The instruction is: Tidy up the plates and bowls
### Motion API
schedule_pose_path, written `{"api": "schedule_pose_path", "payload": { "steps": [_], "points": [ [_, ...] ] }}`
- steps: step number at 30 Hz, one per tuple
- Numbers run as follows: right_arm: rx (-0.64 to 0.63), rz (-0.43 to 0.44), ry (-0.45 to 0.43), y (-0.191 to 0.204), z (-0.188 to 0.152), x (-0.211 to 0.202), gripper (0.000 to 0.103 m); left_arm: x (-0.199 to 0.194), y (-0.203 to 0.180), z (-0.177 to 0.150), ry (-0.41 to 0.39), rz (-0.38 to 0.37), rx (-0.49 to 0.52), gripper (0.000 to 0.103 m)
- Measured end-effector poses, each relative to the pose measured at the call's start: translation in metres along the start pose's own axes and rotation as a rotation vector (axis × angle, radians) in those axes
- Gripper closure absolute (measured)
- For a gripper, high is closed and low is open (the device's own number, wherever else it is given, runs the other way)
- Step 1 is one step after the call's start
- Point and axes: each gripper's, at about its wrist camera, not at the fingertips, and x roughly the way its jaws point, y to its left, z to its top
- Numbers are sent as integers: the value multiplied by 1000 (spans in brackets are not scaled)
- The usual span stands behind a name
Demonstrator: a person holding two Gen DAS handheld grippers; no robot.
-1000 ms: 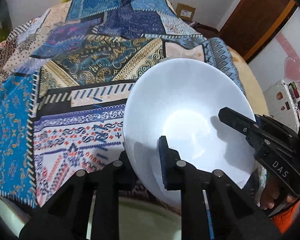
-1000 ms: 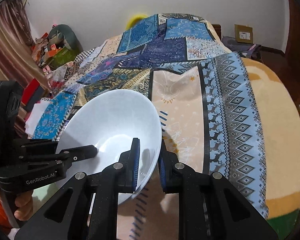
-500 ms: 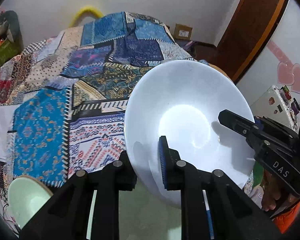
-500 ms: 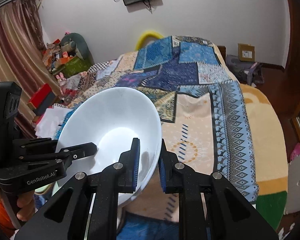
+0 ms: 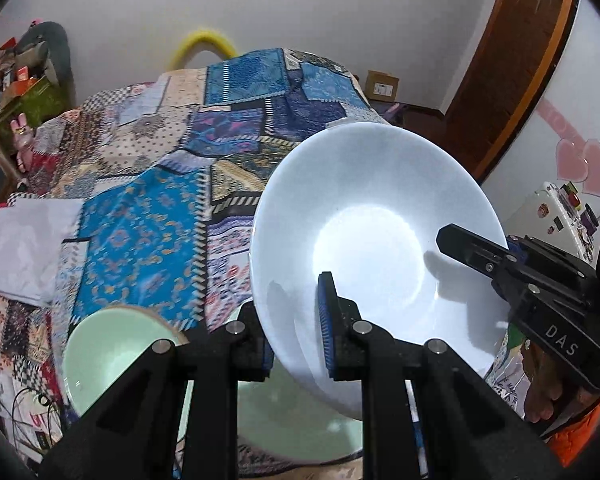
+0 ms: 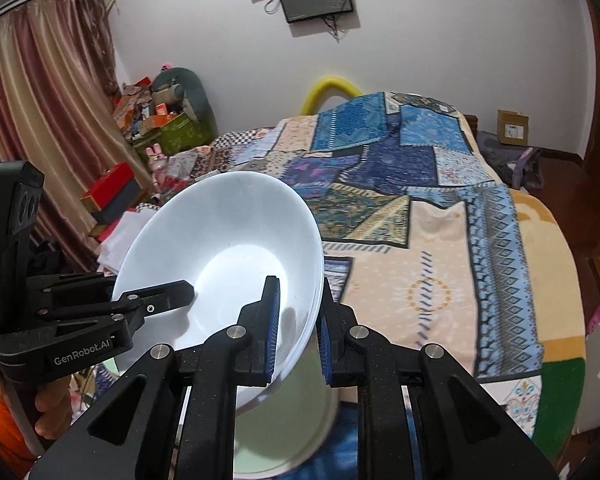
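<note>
- White and shiny, the bowl [image 5: 374,240] hangs in the air above the bed [image 6: 440,248], tipped up on its side.
- Your left hand-held gripper [image 5: 294,330] is pinching the bowl's near rim, one finger inside and one outside.
- Your right hand-held gripper [image 6: 298,330] is pinching the rim on the other side the same way.
- A light green plate [image 5: 296,424] sits under the bowl.
- A light green bowl [image 5: 112,356] sits just beside that plate, to its left.
- A patchwork blanket [image 5: 172,184] covers the bed.
</note>
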Motion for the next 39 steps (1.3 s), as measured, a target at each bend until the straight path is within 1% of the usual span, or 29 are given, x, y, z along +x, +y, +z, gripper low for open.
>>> {"api": "schedule_pose_path", "payload": {
  "steps": [10,18,27,39],
  "points": [
    [-46,69,19,50,-7,19,87,-26,56,-24,-17,41,-71,85],
    [-73,111,57,82,-11,41,87,-32,100,-43,-7,75,-126,85],
    [-90,146,104,110,-21,67,87,-23,138,-65,21,100,-177,85],
    [-80,173,208,133,-42,107,87,3,182,-94,93,105,-254,85]
  ]
}}
